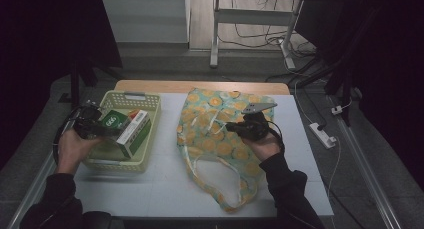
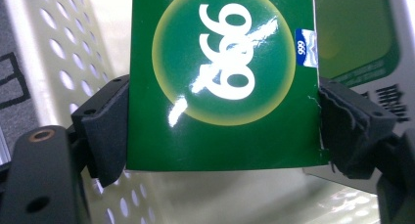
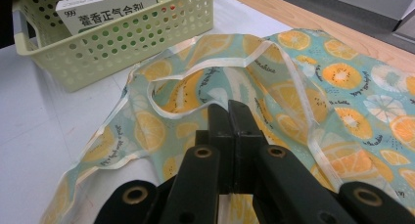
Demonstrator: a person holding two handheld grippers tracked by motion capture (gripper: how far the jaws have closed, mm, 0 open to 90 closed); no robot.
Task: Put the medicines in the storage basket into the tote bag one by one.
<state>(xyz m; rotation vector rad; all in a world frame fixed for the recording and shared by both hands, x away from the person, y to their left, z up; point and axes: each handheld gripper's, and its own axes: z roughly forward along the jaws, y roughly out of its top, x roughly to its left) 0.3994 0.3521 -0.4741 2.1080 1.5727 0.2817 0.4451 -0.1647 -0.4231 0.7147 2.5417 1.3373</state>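
L tool [image 2: 222, 131] clamped on green box [image 2: 220, 82], pads on both side edges, over basket [image 1: 150, 101] at tabletop [image 1: 165, 184] left. R tool [image 3: 230, 121] closed, pinching fruit-print bag [image 3: 342, 87] fabric nr mouth. Bag lies right of box; L hand carries across, box long axis away from tool.

Black fingers [image 2: 105, 131], dark sleeves [image 1: 287, 189]

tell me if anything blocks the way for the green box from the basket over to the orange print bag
Nothing visible does. The left gripper has the green box between its jaws inside the basket; only bare table lies between it and the bag.
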